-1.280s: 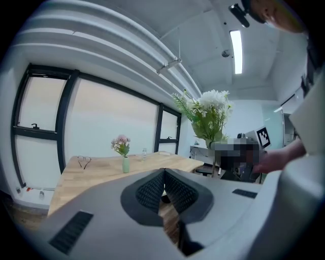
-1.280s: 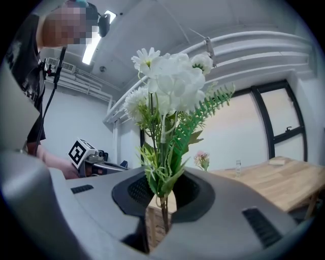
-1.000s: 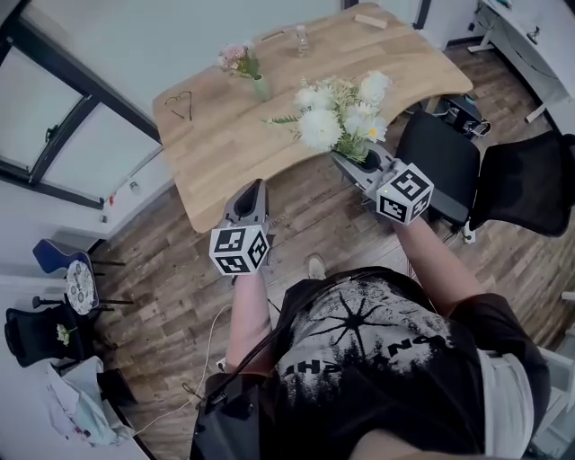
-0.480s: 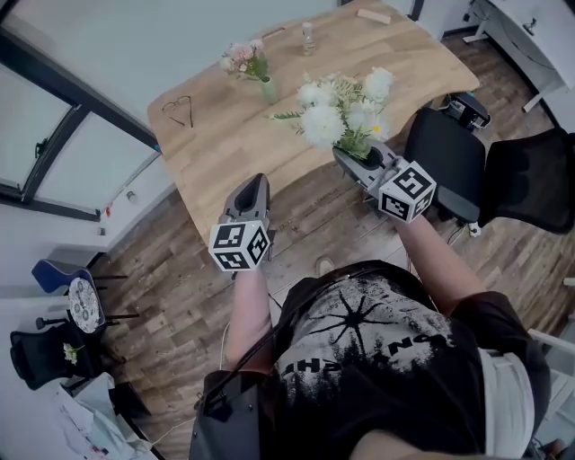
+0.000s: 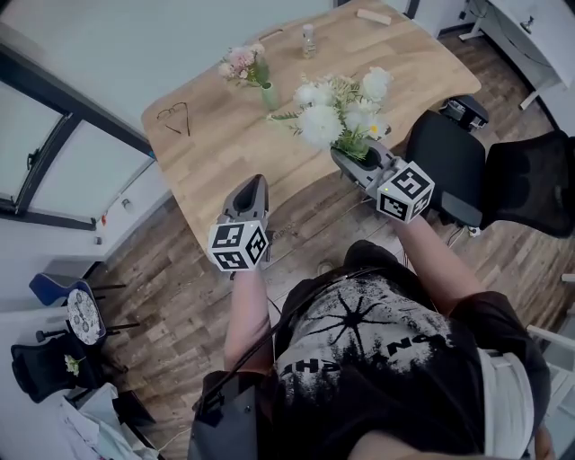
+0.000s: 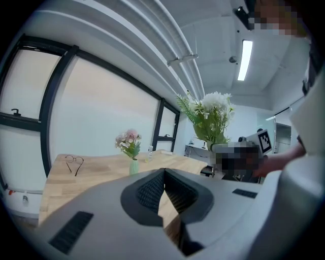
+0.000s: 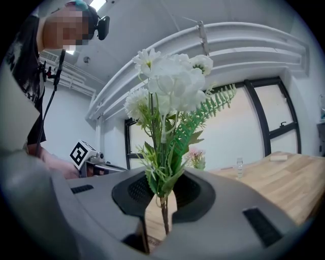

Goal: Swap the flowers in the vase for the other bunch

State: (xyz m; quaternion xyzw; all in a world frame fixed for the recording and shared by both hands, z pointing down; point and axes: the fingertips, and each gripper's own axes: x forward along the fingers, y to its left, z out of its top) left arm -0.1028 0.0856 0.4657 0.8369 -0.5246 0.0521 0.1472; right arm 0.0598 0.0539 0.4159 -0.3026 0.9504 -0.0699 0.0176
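A small green vase [image 5: 269, 94] with pink flowers [image 5: 243, 63] stands on the wooden table [image 5: 225, 162], towards its far left. My right gripper [image 5: 346, 160] is shut on the stems of a white bunch with green fern [image 5: 341, 112], held upright over the table's near edge. In the right gripper view the stems [image 7: 163, 205] stand between the pads and the white blooms [image 7: 170, 86] rise above. My left gripper [image 5: 252, 190] is shut and empty, just short of the table's near edge. From the left gripper view the vase [image 6: 133, 166] lies ahead, beyond the jaws.
A pair of glasses [image 5: 175, 115] lies at the table's left end. A small clear bottle [image 5: 309, 40] and a wooden block [image 5: 371, 16] sit at the far side. Black office chairs [image 5: 445, 162] stand to the right of the table. The floor is wood.
Both grippers have moved closer to the table's near edge, the right one still carrying the white bunch. The jaws look the same.
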